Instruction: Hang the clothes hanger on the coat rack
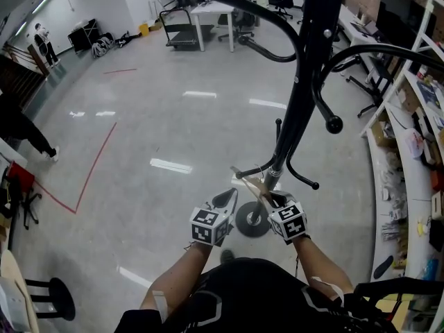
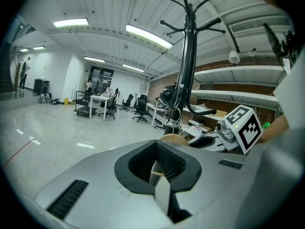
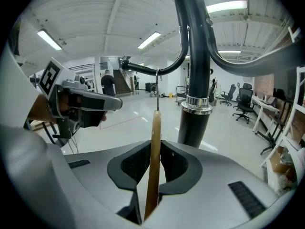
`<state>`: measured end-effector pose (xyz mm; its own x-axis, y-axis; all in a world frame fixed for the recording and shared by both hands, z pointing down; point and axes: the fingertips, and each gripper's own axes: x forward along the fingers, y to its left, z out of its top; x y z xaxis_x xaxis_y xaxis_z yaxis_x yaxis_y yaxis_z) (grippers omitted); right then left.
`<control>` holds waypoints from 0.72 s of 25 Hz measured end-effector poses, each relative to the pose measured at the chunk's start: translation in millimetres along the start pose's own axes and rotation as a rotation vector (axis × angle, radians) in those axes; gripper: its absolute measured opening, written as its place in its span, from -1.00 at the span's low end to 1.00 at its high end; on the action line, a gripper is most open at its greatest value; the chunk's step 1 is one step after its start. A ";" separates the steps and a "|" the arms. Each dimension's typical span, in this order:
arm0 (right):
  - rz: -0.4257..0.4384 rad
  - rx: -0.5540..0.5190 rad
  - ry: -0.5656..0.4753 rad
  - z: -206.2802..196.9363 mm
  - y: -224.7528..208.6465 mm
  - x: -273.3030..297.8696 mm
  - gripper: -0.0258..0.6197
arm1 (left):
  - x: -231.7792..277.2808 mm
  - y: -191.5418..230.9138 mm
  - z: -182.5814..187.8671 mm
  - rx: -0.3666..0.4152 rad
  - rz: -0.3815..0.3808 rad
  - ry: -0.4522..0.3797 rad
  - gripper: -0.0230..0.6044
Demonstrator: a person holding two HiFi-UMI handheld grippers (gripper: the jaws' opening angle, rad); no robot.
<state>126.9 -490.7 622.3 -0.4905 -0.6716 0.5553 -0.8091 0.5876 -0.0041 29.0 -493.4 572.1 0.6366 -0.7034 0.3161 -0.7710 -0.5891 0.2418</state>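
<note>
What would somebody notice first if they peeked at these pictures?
The tall black coat rack grabs the eye first, rising up the middle of the head view with curly arms spreading out. Low down beside its pole, the right gripper has its fingers squeezed on a wooden hanger, and the left gripper nips it too. All around them stretches a big shiny grey floor.

Head view: steeply down from above. Gripper views: low, tilted up (close range); all share coat rack [image 1: 305,82].
</note>
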 end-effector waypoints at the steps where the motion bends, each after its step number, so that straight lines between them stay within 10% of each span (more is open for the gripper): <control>1: -0.001 -0.004 0.000 -0.6 0.4 -0.1 -0.74 | -0.8 -0.2 -0.7 0.000 0.002 0.002 -0.93; 18: -0.018 -0.033 -0.023 12.2 -1.0 1.0 -0.74 | -10.0 -3.0 1.7 0.003 0.013 -0.010 -0.93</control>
<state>123.3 -497.5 612.7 -0.4839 -0.6920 0.5357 -0.8067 0.5900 0.0335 25.1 -485.3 566.6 0.6266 -0.7150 0.3101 -0.7792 -0.5810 0.2351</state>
